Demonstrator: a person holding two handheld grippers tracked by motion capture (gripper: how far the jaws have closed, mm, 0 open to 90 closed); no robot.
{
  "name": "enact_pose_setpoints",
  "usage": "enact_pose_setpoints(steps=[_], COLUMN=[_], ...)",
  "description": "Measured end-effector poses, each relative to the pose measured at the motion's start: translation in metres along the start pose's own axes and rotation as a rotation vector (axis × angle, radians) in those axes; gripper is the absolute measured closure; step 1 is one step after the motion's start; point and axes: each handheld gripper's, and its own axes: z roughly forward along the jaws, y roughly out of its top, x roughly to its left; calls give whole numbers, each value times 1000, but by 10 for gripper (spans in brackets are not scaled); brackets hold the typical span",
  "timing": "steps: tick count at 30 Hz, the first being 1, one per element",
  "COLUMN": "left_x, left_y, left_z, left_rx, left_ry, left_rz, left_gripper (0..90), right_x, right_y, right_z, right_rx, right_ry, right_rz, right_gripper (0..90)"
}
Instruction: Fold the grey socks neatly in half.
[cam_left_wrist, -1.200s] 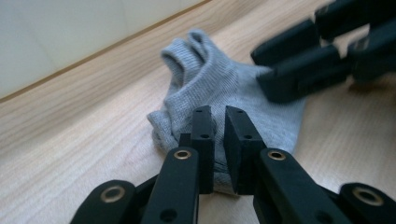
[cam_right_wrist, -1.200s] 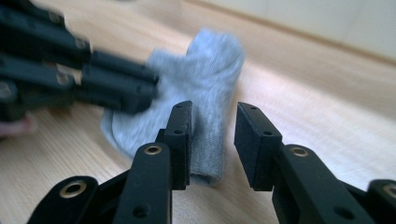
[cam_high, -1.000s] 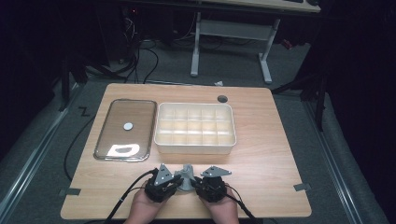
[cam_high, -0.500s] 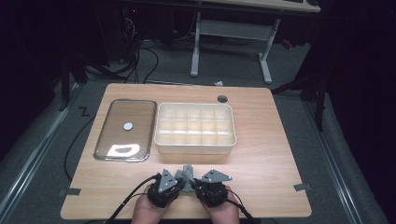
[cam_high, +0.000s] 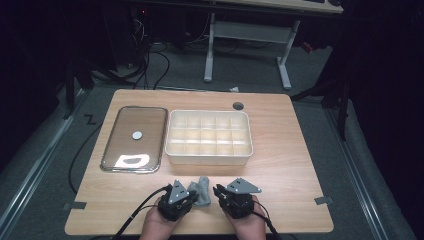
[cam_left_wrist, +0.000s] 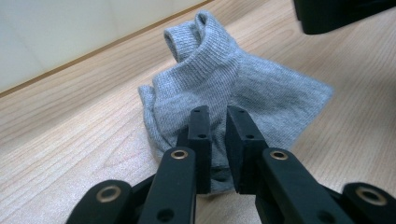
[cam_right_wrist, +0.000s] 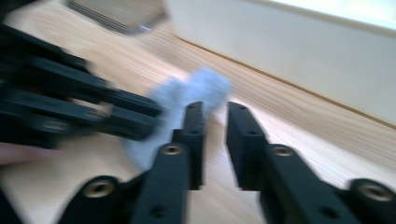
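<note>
From above, the grey sock (cam_high: 202, 191) sits bunched on the table (cam_high: 290, 150) between the 2 grippers, near the front edge. The left gripper (cam_left_wrist: 218, 140) view shows its jaws pinching the sock's edge. The right gripper (cam_right_wrist: 215, 140), blurred, has just been closing its jaws, nothing between them.

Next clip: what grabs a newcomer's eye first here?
The grey sock, bunched on the table's near edge between both grippers, with the left gripper pinching its hem. Behind it sits a cream compartment tray, and a clear lid lies left of that tray.
</note>
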Motion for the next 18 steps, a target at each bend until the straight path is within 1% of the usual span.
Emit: enact_pose_setpoints(steps=[1,2,3,5,6,7,8,12,14,15,17,18], left_x=[0,0,0,0,0,0,0,-1,-1,-1,-2,-2], left_y=[0,0,0,0,0,0,0,0,0,0,0,0], left_z=[0,0,0,0,0,0,0,0,0,0,0,0], left_rx=[-1,-1,0,0,0,0,-2,-1,0,-1,-2,-2], left_ry=[0,0,0,0,0,0,0,4,6,8,10,10], left_rz=[0,0,0,-1,-1,-2,-3,5,6,7,7,7], left_gripper=[808,808,807,807,807,807,807,805,804,803,803,802], right_x=[-3,-3,-4,-1,-1,4,5,12,14,18,23,23], right_y=[-3,-3,-9,-12,-12,-13,-13,-10,-9,-4,-1,-1], right_z=[4,4,14,22,22,29,30,34,33,32,31,31], right_rx=[17,17,54,77,77,91,95,92,92,79,73,73], right_ry=[-3,-3,-1,3,3,4,5,28,33,47,55,55], right_rz=[16,16,35,45,45,49,46,19,20,0,-18,-18], right_gripper=[876,876,900,900,900,900,900,900,900,900,900,900])
